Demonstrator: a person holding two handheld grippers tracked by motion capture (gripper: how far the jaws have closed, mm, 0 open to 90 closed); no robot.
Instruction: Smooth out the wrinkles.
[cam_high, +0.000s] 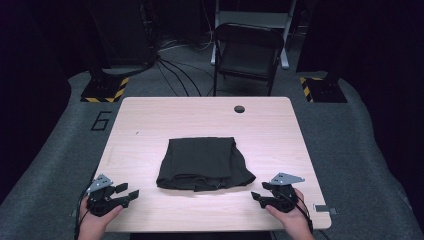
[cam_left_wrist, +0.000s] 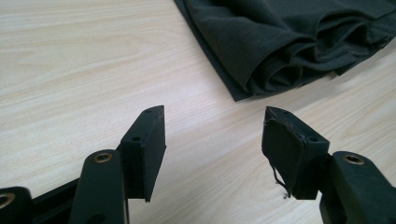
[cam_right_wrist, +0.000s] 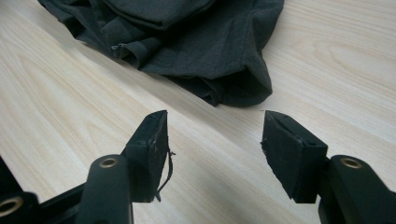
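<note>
A folded dark cloth (cam_high: 204, 163) lies mid-table (cam_high: 150, 120), bare wood all around it. The left gripper (cam_high: 131, 195) and right gripper (cam_high: 256, 197) sit near the front edge, flanking the cloth, jaws spread and holding nothing.

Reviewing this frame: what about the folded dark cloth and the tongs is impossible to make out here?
- Folded dark fabric garment: its type and its inner layers, hidden by its own folds in the high view.
- Its far part: cut off by the top edge in the left gripper view and the right gripper view.
- Left tongs and right tongs: pad wear too small in the high view.
</note>
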